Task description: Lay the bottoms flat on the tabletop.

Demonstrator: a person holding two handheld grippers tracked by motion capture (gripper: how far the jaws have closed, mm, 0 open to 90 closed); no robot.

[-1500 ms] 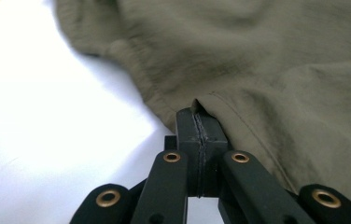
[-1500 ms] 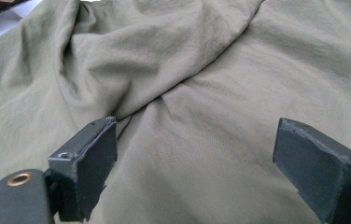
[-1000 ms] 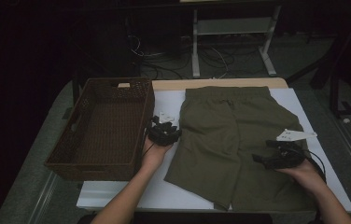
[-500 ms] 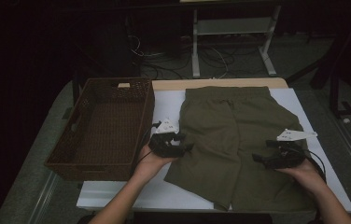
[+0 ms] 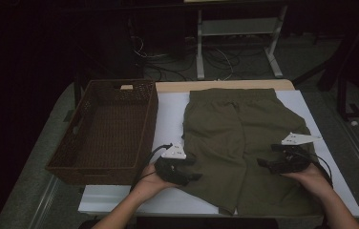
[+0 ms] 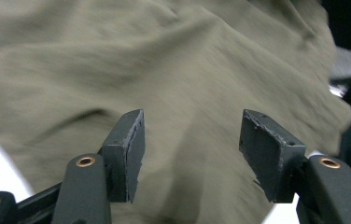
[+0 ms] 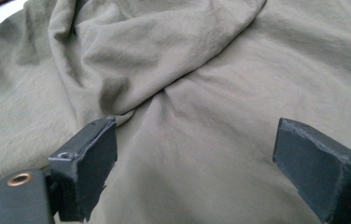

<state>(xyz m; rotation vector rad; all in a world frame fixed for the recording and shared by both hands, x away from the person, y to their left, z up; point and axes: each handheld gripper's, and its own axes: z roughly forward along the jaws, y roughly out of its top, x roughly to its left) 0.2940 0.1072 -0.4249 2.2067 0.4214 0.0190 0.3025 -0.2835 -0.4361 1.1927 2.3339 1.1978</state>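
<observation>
Nearest, the left gripper [image 5: 193,168] is held over the left leg of the shorts [image 5: 244,143], jaws spread with nothing between them (cloth blurred in its own view). The right gripper [image 5: 266,160] is held over the right leg, jaws likewise wide apart above creased cloth. The shorts are spread flat on the table [image 5: 168,114]. A basket [image 5: 106,131] is set just beside them, to the left.

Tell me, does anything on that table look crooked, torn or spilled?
Nothing torn or spilled. The olive shorts lie flat on the white table, only creased, with a fold bunched up near the right tongs. The wicker basket sits squarely at the left. Both the right and the left tongs are open over the cloth.
</observation>
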